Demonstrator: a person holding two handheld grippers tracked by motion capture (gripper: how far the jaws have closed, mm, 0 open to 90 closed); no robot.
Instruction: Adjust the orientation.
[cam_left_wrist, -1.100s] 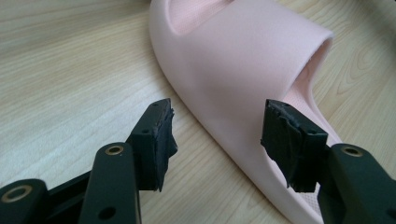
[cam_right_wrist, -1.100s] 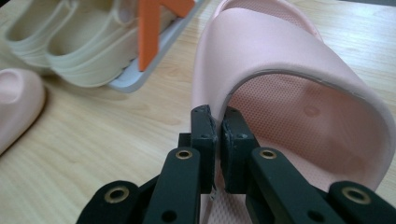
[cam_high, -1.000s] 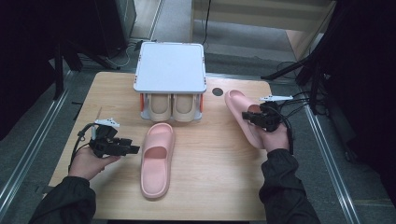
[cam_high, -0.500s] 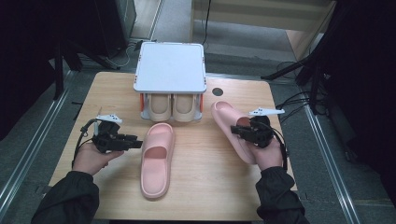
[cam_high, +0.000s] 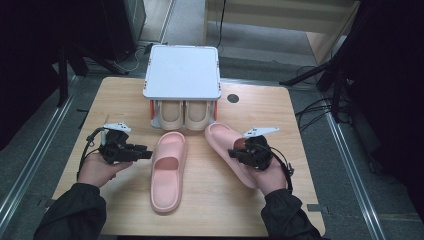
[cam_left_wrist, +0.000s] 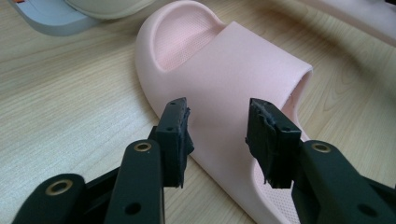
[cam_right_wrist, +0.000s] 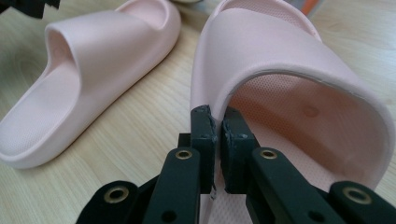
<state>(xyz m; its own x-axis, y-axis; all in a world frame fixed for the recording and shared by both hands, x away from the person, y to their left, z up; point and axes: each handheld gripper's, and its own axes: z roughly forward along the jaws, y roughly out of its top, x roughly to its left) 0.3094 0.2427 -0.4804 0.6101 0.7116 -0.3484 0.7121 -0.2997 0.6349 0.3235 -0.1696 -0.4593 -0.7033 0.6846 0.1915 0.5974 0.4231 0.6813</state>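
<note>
Pink foam makes up both loose slippers on the wooden table (cam_high: 100, 100). The right slipper (cam_high: 227, 150) lies angled, its toe pointing toward the shoe rack (cam_high: 182, 72) at the far side and its heel under the person's right hand. The right gripper (cam_high: 239, 153) has its jaws clamped on the edge of that slipper's strap, one pad inside the strap and one outside, with only the thin wall of foam between them; the right gripper view shows this pinch (cam_right_wrist: 215, 123) close up, at the strap's side nearest the other slipper.

The left slipper (cam_high: 167, 170) lies flat near the middle of the table, toe toward the rack, well clear of the right one at the heel and nearer it at the toe. The left gripper (cam_high: 145, 152) sits just beside its outer side, level with the strap. Its jaws have just been closing, yet they stand apart, and in the left gripper view (cam_left_wrist: 217, 123) the pads frame the strap's side wall without pressing on it.

Behind the slippers, the white-topped rack holds a beige pair (cam_high: 184, 114) on its lower shelf, toes facing the person. A small dark round spot (cam_high: 233, 98) marks the tabletop just right of the rack.
</note>
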